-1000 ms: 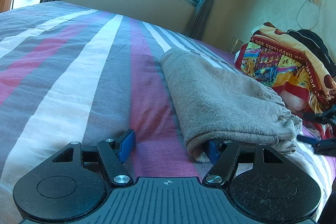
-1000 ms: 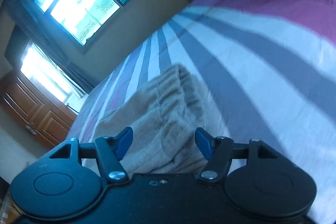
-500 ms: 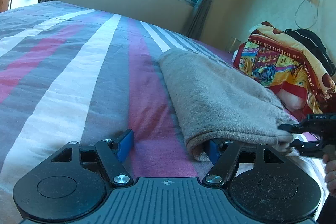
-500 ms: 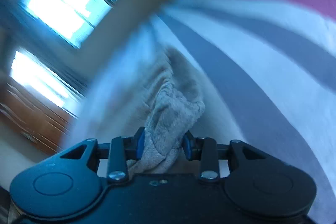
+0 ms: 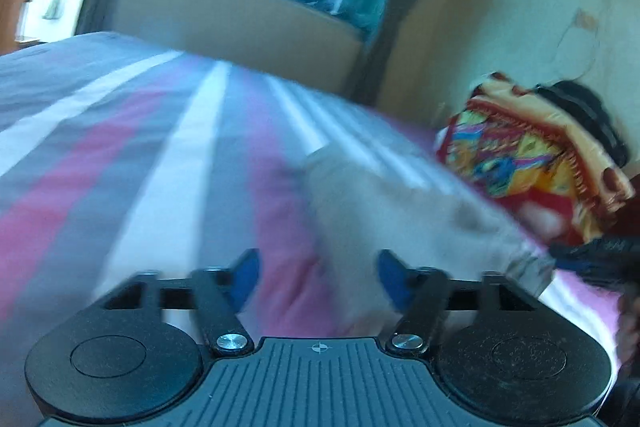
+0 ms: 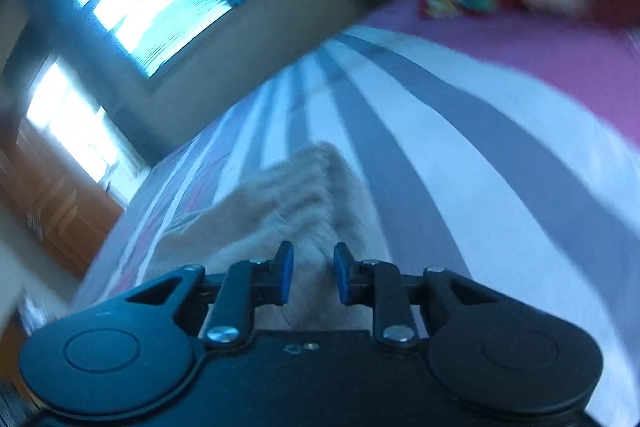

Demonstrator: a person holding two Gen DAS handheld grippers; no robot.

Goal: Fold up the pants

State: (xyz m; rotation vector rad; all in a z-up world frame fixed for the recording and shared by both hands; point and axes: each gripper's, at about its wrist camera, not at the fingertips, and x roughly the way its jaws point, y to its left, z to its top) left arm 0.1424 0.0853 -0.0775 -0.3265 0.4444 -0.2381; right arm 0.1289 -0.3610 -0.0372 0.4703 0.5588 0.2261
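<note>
My right tongs (image 6: pixel 308 277) close on the beige fleece pants' (image 6: pixel 280 195) waistband; my left tongs (image 5: pixel 316 279), closing too, straddle their near edge without a firm grip, to lift both corners for folding.

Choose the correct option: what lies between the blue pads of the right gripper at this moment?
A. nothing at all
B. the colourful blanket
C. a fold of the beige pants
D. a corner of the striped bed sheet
C: in the right wrist view, a bunched fold of the beige pants sits between the blue pads of the right gripper, whose jaws are closing.
</note>
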